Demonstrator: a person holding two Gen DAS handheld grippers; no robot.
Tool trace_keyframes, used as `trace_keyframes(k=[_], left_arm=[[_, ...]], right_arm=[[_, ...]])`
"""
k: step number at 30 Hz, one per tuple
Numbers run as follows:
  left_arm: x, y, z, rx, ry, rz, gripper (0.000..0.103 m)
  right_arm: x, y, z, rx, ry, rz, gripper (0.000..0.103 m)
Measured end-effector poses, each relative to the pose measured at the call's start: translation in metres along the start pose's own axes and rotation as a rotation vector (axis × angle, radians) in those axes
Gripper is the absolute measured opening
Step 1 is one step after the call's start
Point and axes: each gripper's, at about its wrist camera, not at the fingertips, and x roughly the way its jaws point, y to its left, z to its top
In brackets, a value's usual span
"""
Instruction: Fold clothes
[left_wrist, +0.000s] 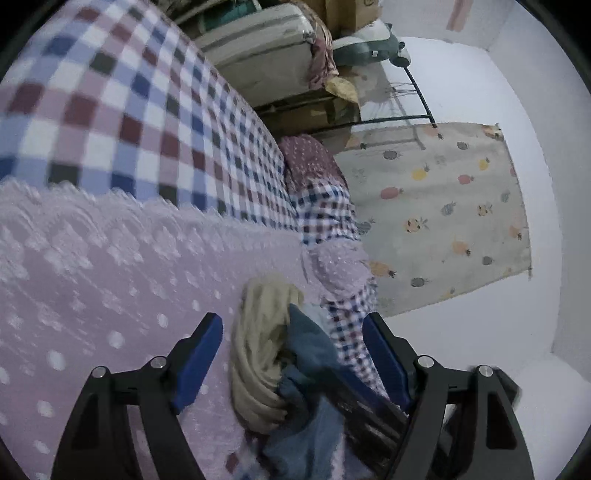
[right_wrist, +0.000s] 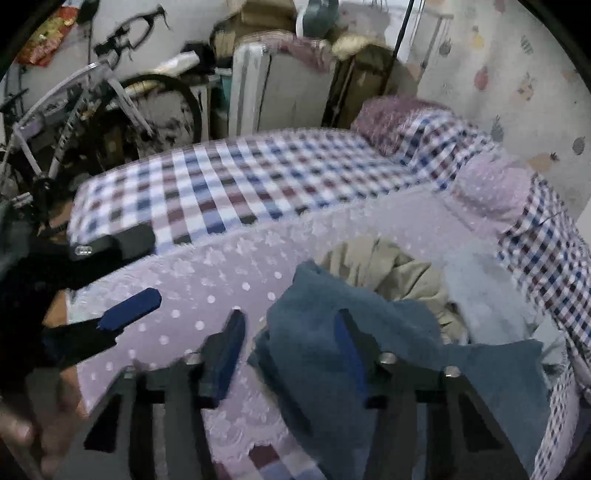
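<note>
Cluttered room: bicycle (right_wrist: 110, 107) and suitcase (right_wrist: 269, 85) behind a bed with a checked sheet (right_wrist: 229, 173). A lilac dotted cover (left_wrist: 110, 288) lies across the bed's near end. On it, near the bed's right edge, a blue garment (right_wrist: 351, 332) rests against a crumpled beige garment (left_wrist: 258, 339). Left gripper (left_wrist: 291, 354) spread wide, straddling the pile, gripping nothing. Right gripper (right_wrist: 291, 347) wide open, one finger over the blue cloth.

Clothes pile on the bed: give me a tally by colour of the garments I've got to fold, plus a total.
Beige garment: 1
Dark blue garment: 1
Pale blue garment: 1, though its edges are blurred and it may be part of another piece
Total: 3 visible, all bunched together on the lilac dotted cover; anything buried underneath cannot be seen.
</note>
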Motion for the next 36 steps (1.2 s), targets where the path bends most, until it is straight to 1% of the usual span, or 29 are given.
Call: trace_keyframes(k=[1, 2, 5, 7, 8, 11, 14, 15, 17, 18, 19, 20, 21, 22, 24, 26, 28, 30, 31, 32, 36], left_arm=[[0.005, 0.001, -0.002, -0.009, 0.008, -0.005, 0.081], [0.009, -0.001, -0.003, -0.011, 0.016, -0.002, 0.081], [0.021, -0.005, -0.01, -0.017, 0.037, -0.007, 0.081], [0.028, -0.008, -0.015, -0.015, 0.047, -0.011, 0.081], [0.03, -0.01, -0.017, -0.013, 0.052, -0.011, 0.081], [0.038, -0.017, -0.026, 0.003, 0.074, -0.016, 0.081], [0.048, -0.027, -0.039, 0.045, 0.114, -0.013, 0.081], [0.052, -0.03, -0.044, 0.062, 0.127, -0.01, 0.081], [0.059, -0.038, -0.053, 0.102, 0.152, -0.002, 0.081], [0.063, -0.043, -0.059, 0.132, 0.164, 0.004, 0.081], [0.067, -0.048, -0.064, 0.164, 0.175, 0.01, 0.081], [0.07, -0.052, -0.069, 0.193, 0.185, 0.02, 0.081], [0.073, -0.056, -0.074, 0.22, 0.194, 0.029, 0.081], [0.074, -0.058, -0.077, 0.231, 0.197, 0.035, 0.081], [0.075, -0.06, -0.081, 0.234, 0.187, 0.042, 0.081], [0.071, -0.057, -0.078, 0.195, 0.164, 0.026, 0.081], [0.064, -0.052, -0.073, 0.155, 0.139, 0.004, 0.081], [0.055, -0.047, -0.065, 0.114, 0.111, -0.021, 0.081], [0.051, -0.044, -0.061, 0.093, 0.097, -0.034, 0.081], [0.047, -0.042, -0.057, 0.074, 0.084, -0.045, 0.081], [0.042, -0.036, -0.047, 0.044, 0.072, -0.043, 0.081]], right_arm=[[0.005, -0.002, -0.002, -0.005, 0.015, -0.004, 0.007], [0.004, -0.006, -0.004, -0.005, 0.014, -0.009, 0.001], [-0.029, -0.035, -0.014, 0.073, -0.066, -0.026, 0.002], [-0.058, -0.068, -0.032, 0.167, -0.12, -0.061, 0.002], [-0.069, -0.087, -0.044, 0.218, -0.13, -0.08, 0.002], [-0.081, -0.134, -0.089, 0.35, -0.084, -0.151, 0.002], [-0.083, -0.176, -0.137, 0.498, -0.002, -0.231, 0.004], [-0.084, -0.189, -0.151, 0.542, 0.029, -0.263, 0.005], [-0.089, -0.208, -0.178, 0.616, 0.079, -0.36, 0.007], [-0.094, -0.213, -0.185, 0.64, 0.081, -0.382, 0.015], [-0.101, -0.216, -0.192, 0.664, 0.071, -0.392, 0.026], [-0.109, -0.217, -0.197, 0.68, 0.049, -0.389, 0.03], [-0.118, -0.212, -0.196, 0.67, 0.007, -0.362, 0.04], [-0.125, -0.203, -0.191, 0.632, -0.026, -0.336, 0.046], [-0.128, -0.183, -0.174, 0.532, -0.062, -0.296, 0.047], [-0.122, -0.157, -0.149, 0.414, -0.083, -0.242, 0.047], [-0.107, -0.129, -0.123, 0.287, -0.103, -0.178, 0.046], [-0.08, -0.103, -0.096, 0.148, -0.097, -0.143, 0.046], [-0.067, -0.095, -0.087, 0.098, -0.086, -0.122, 0.045], [-0.055, -0.088, -0.079, 0.058, -0.077, -0.108, 0.045], [-0.016, -0.072, -0.055, -0.039, -0.04, -0.11, 0.043]])
